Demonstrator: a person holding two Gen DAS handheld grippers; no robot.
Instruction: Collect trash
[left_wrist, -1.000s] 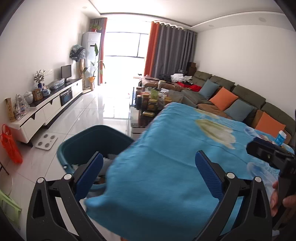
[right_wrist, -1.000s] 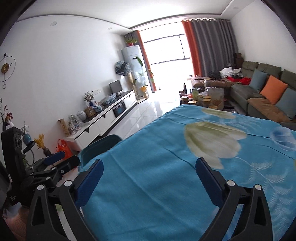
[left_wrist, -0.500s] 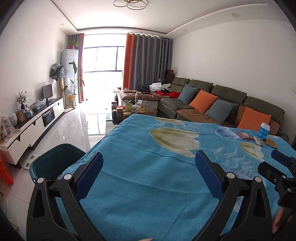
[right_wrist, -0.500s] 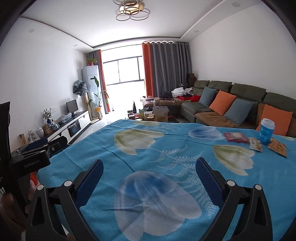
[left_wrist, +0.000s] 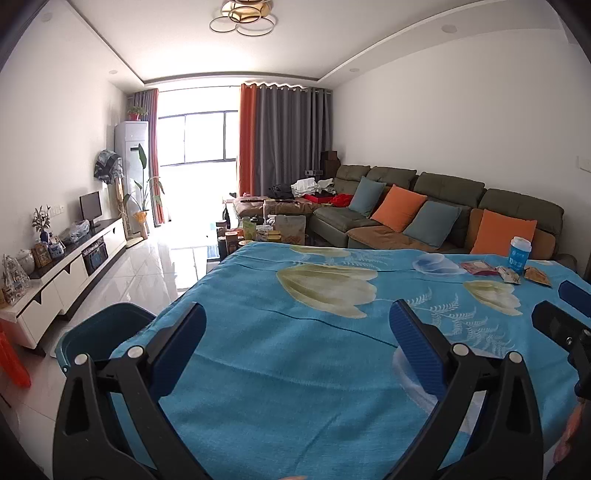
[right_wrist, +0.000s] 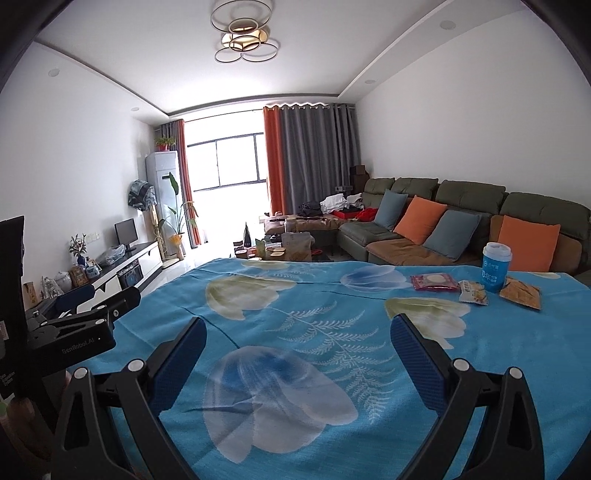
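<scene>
Left wrist view: left hand-held gripper (left_wrist: 297, 334) spread wide and empty over the blue-cloth counter (left_wrist: 295, 369), teal bin (left_wrist: 99, 332) beside its left edge. Right wrist view: right hand-held gripper (right_wrist: 297, 343) also spread; blue cup (right_wrist: 496, 266) and snack wrappers (right_wrist: 474, 291) at the far right of the counter.

The bright blue tablecloth (right_wrist: 332, 306) has big yellow and blue flowers and white ferns. The paper cup (right_wrist: 496, 268) is blue with a white lid. Sofa cushions (right_wrist: 419, 219) are orange (some grey-blue), and the plastic bin (left_wrist: 99, 334) is teal.
</scene>
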